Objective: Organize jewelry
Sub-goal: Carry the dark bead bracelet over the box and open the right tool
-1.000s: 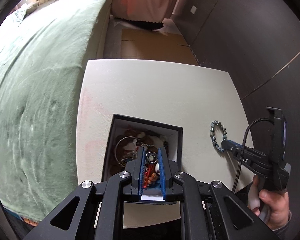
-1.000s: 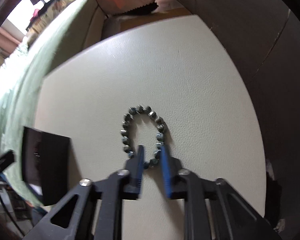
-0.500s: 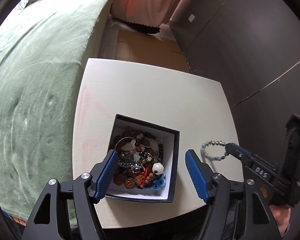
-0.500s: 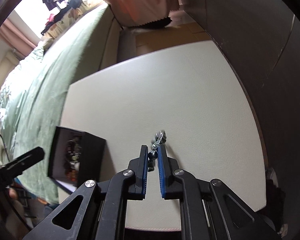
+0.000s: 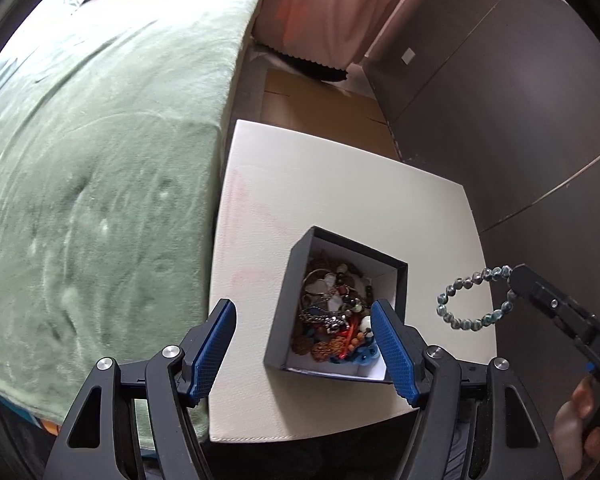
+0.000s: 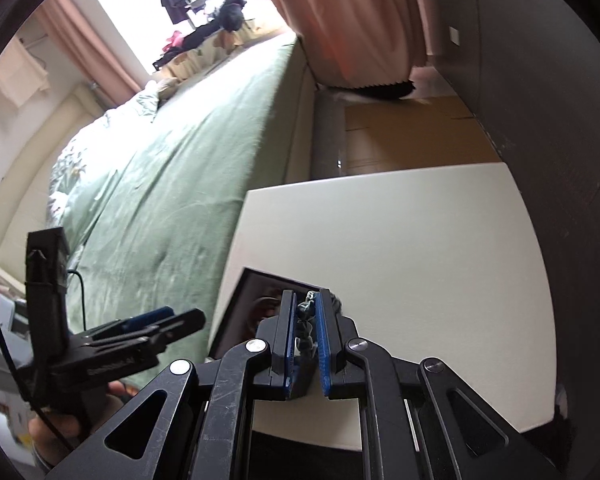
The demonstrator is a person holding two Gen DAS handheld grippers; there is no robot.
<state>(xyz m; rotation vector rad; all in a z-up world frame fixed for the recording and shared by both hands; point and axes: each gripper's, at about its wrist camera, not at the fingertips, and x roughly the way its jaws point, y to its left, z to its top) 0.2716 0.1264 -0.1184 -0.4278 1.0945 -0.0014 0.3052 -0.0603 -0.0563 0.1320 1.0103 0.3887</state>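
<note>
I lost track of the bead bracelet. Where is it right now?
The bead bracelet hangs in the air from the shut right gripper, at the right of the left wrist view, just right of the black jewelry box.

Jewelry box (image 5: 278,328) on table (image 5: 340,184) beside bed (image 5: 100,140)

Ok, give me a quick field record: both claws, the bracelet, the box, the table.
left claw: open, empty, above the box's near side
right claw: shut on the beaded bracelet
beaded bracelet: lifted, hanging clear of the table
jewelry box: black, open, full of mixed pieces, on the table's near part
white table: beside the green bed
</note>
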